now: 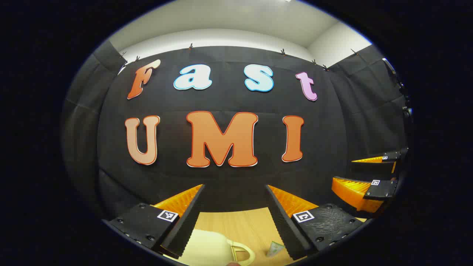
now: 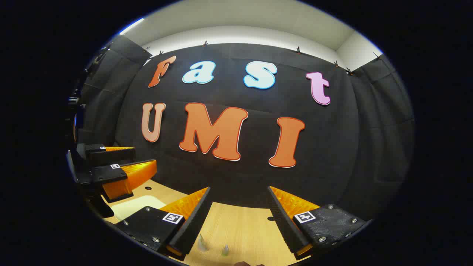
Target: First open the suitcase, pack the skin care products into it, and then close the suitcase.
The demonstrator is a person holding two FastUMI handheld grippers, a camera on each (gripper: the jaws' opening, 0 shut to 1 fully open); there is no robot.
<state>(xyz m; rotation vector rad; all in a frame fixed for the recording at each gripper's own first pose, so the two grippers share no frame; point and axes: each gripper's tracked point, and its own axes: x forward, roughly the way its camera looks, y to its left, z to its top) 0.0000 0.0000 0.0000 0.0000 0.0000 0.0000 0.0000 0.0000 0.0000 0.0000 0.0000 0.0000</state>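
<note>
wooden table (image 2: 244, 225) | cream suitcase (image 1: 207, 247) closed | both grippers parted, empty

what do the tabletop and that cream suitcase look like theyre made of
The light tan tabletop looks like wood or a wood-look laminate: faint straight grain lines, matte with little glare. The cream suitcase with a looped handle looks like smooth hard plastic, judging by its even, rounded, softly shining surface; too little of it shows to be sure.
</note>
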